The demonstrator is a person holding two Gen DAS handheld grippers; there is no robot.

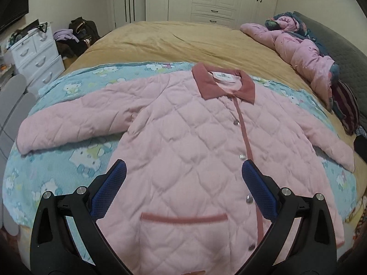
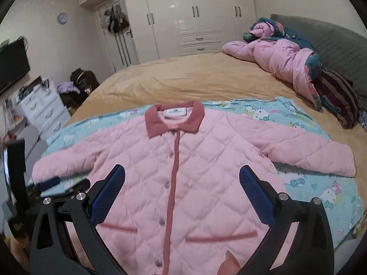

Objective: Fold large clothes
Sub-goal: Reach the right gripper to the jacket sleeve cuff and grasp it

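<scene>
Blue-padded black fingers of the left hand-held gripper (image 1: 183, 171) stand spread wide in the left wrist view, nothing between them, poised over the lower front of a pink quilted button-up jacket with a dusty-rose collar (image 1: 183, 137). Right hand-held gripper (image 2: 182, 174) looks the same in its own view — pads wide apart, empty, over the jacket's lower half either side of the rose placket (image 2: 173, 183). Whether either gripper touches the fabric can't be told.

Jacket lies flat, front up, buttoned, collar pointing away from the cameras, both sleeves stretched out to the sides. It rests on a light-blue cartoon-cat print blanket (image 1: 75, 160), which is spread across a tan-covered bed (image 1: 165, 41). Two rose-trimmed pocket slits show near the hem in the right wrist view; the left wrist view shows one (image 1: 183, 217).

In the right wrist view the left hand-held gripper also shows at the left edge, blurred, near the cuff of the sleeve on that side, w/ a fingertip (image 2: 229, 265) at the bottom edge.

Further back — a crumpled pink puffy quilt (image 1: 298, 50) heaped by a grey padded headboard (image 1: 344, 52), well apart from the jacket. Left of the bed, a white plastic drawer unit (image 1: 39, 59) and a dark bag (image 1: 82, 29) on the floor; white wardrobe doors (image 2: 195, 18) fill the far wall.
</scene>
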